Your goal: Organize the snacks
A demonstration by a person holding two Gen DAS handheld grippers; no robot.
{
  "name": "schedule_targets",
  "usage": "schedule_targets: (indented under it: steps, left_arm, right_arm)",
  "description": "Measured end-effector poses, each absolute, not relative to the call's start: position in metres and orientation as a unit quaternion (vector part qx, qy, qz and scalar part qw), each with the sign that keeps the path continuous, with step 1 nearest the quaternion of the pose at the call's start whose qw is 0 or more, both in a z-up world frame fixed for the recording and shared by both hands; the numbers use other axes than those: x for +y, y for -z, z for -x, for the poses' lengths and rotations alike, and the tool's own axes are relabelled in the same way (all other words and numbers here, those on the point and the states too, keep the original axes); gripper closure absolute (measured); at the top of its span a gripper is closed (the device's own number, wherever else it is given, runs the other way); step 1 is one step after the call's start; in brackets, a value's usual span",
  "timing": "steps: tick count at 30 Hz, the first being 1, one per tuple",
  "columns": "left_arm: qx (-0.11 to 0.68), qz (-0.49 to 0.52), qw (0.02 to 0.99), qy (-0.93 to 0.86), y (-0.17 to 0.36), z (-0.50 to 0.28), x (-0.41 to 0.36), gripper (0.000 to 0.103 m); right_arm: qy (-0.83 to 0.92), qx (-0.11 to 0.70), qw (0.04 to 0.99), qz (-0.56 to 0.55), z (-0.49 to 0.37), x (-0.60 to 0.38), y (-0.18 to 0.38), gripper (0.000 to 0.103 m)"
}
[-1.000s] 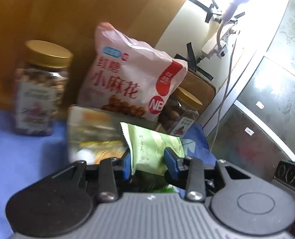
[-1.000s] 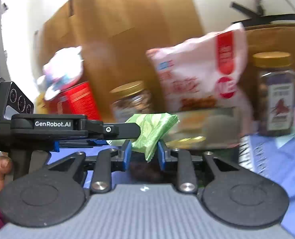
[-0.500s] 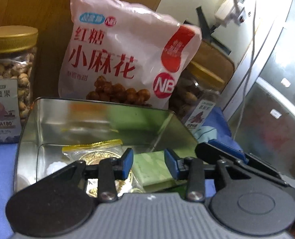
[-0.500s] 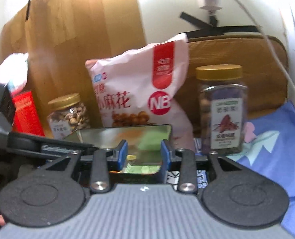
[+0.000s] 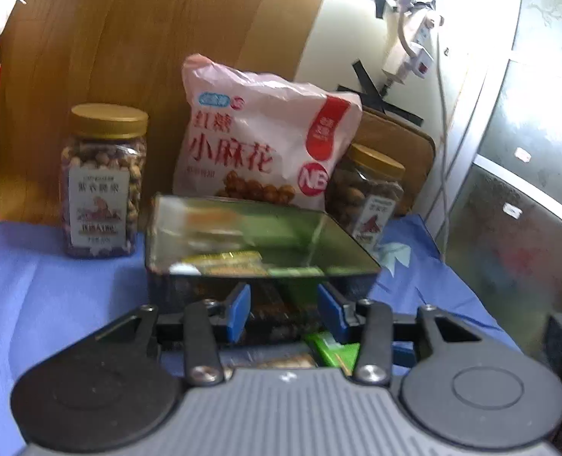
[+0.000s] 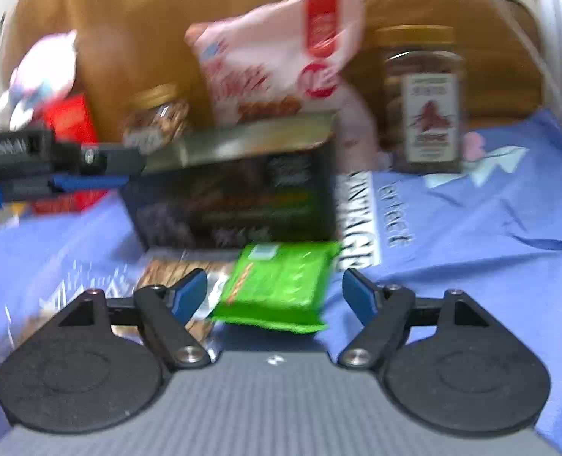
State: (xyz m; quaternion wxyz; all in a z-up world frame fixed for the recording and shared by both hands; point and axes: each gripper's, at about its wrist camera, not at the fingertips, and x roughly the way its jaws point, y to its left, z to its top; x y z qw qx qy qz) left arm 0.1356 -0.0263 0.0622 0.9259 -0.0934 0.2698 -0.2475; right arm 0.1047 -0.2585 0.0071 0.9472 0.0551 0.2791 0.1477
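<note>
1. While the right gripper [image 6: 275, 294] stands with its jaws wide apart and empty, the green snack packet [image 6: 277, 283] lies on the blue cloth [image 6: 471, 228] between them, just in front of the tin box [image 5: 258, 250].
2. I judge that the next step is to pick this packet up: bring the fingers down on both its long sides and close gently, because the wrapper is soft.
3. Lift it over the front wall of the tin before letting go.
4. The left gripper [image 5: 284, 313] is also spread and empty; keep it out of the way.
</note>
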Motion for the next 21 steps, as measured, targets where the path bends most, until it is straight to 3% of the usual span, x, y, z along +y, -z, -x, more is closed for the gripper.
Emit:
schedule_targets:
  steps: [3,8,13,15,21]
  left_arm:
    - [0.284,0.077,0.923,0.248,-0.058,-0.127,-0.036,0.063]
    - [0.318,0.065,0.909,0.26,-0.048,-0.12,-0.05,0.063]
    - [0.352,0.055,0.888,0.29,-0.039,-0.121,-0.074,0.06]
    - [0.359,0.044,0.882,0.303,-0.036,-0.122,-0.089,0.06]
    - [0.383,0.023,0.863,0.329,-0.026,-0.125,-0.132,0.06]
  right_arm:
    - [-0.142,0.301,0.943,-0.019,-0.11,-0.249,0.0,0.035]
    - [-0.148,0.301,0.942,-0.008,-0.09,-0.27,-0.005,0.039]
    - [-0.202,0.301,0.931,0.04,-0.046,-0.3,-0.003,0.033]
    - [-0.16,0.285,0.943,0.058,-0.033,-0.313,-0.004,0.019]
    - [-0.048,0.252,0.966,0.017,-0.019,-0.354,-0.011,0.02]
